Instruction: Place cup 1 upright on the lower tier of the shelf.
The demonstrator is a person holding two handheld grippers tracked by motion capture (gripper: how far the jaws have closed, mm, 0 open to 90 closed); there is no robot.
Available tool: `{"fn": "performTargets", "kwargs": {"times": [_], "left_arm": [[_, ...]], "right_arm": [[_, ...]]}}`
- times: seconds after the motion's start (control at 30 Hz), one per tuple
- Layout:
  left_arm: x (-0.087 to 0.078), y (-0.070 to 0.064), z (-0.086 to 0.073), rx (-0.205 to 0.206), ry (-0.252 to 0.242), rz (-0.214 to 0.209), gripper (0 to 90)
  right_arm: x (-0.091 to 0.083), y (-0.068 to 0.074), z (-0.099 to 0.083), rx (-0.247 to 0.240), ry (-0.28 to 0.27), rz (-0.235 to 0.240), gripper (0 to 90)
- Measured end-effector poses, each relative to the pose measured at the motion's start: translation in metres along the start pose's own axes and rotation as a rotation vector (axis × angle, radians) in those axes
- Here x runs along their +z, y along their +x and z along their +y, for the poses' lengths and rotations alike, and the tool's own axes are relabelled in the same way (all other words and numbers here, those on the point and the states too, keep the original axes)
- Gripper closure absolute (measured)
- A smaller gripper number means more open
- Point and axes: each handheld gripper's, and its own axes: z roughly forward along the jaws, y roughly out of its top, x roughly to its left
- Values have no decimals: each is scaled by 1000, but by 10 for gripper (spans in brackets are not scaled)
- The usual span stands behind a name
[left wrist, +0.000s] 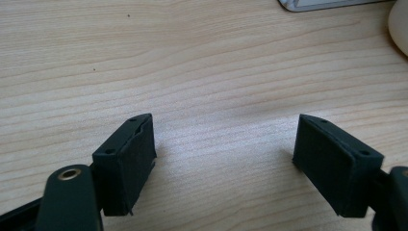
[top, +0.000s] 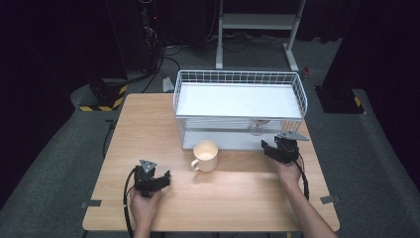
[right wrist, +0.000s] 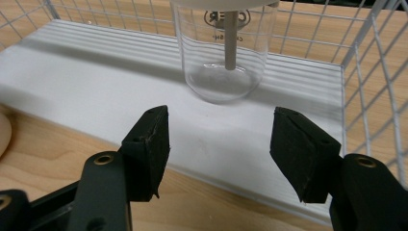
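Glass (right wrist: pixel 222 53): we see it upright on the rack's (top: pixel 237 79) lower shelf, at 12 o'clock of the right gripper (right wrist: pixel 219 154); nothing in it.
Mug (top: pixel 205 155): on table (top: pixel 148 129), contents unclear.
Right gripper: spread, apart from glass.
Left gripper (left wrist: pixel 223 163): spread over bare wood.
Right gripper view: we read print on glass.

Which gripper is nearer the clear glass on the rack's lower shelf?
Right. The right gripper sits just in front of the glass, jaws open toward it. The left gripper is far off, past the mug.
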Motion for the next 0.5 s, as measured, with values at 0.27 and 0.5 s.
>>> {"fn": "performTargets", "kwargs": {"times": [0.27,0.5], "left_arm": [[0,0,0,0,0,0,225],[0,0,0,0,0,0,225]], "right_arm": [[-16,1,-3,-19,-26,12,390],[-32,1,-6,-9,-64,52,379]]}}
